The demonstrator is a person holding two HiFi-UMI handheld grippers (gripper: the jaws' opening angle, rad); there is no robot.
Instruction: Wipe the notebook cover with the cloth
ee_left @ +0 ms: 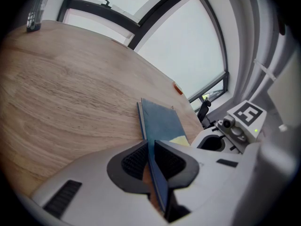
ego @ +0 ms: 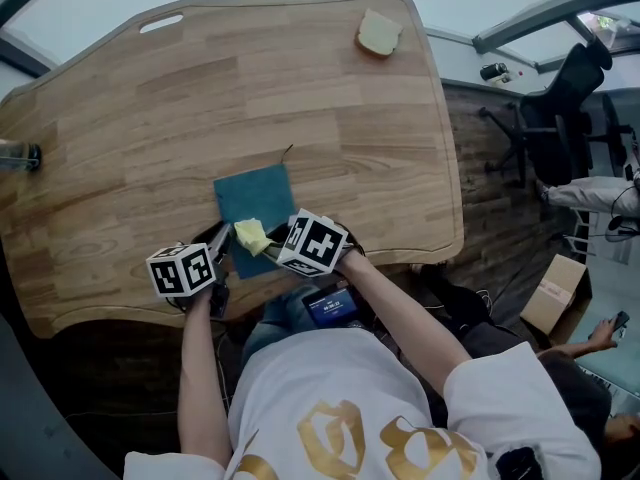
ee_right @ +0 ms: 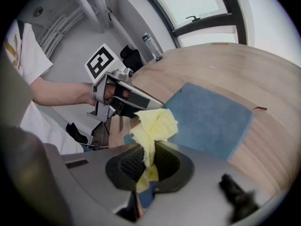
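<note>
On the wooden counter (ego: 200,98), close to its front edge, the left gripper (ee_left: 151,147) has its fingers (ee_left: 134,160) closed on the near left edge of the blue notebook (ego: 258,200), and the cover passes between them. To the right, the right gripper (ee_right: 149,157) has its fingers (ee_right: 170,161) pressed together on a crumpled yellow cloth (ee_right: 153,124). The cloth sits over the near part of the notebook cover.

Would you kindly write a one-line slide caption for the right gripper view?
Right claw pinches a yellow cloth over the blue notebook while the left claw clamps the notebook's edge.
</note>
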